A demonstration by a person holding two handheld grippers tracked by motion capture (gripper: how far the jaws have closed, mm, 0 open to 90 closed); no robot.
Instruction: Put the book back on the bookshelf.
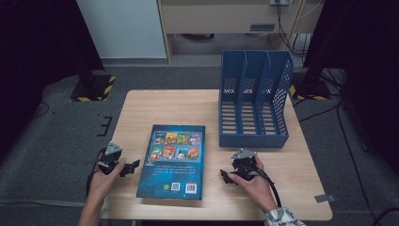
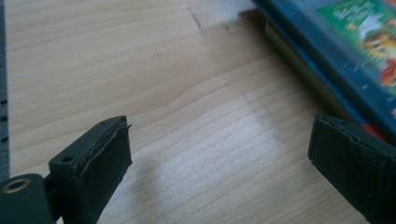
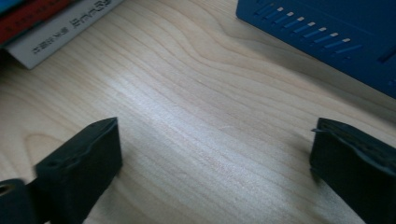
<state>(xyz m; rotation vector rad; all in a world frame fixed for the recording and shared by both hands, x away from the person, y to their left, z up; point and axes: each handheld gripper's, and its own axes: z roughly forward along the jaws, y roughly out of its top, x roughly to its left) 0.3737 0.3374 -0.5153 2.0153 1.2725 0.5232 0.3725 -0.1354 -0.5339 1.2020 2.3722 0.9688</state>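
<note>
A picture book lies flat near the middle of the front edge of the wooden table, its back cover up, with small cover pictures and a barcode on it. In the high view the left gripper rests on the table just beside the book's left edge, and the right gripper rests on the table near the book's right edge, not touching it. Both point inward, toward the book.

In the left gripper view the two black jaws stand wide apart with bare wood between them; the book's edge and its page block run along the upper right, close to one jaw. In the right gripper view the jaws also stand wide with nothing between them; a corner of the book is at the upper left and the base of the blue file rack at the upper right.

The blue file rack stands upright toward the far right corner of the table, its three slots empty and open toward the person.

I judge that the work is at its beginning: the approach to the book, before any grip. The likely aim is to stand the book in a slot of the rack. The next move calls for bringing one jaw under an edge of the book, because it lies flat on the wood; the other gripper may need to steady or lift the opposite side. A thick book may slip if it is gripped only at the cover.
</note>
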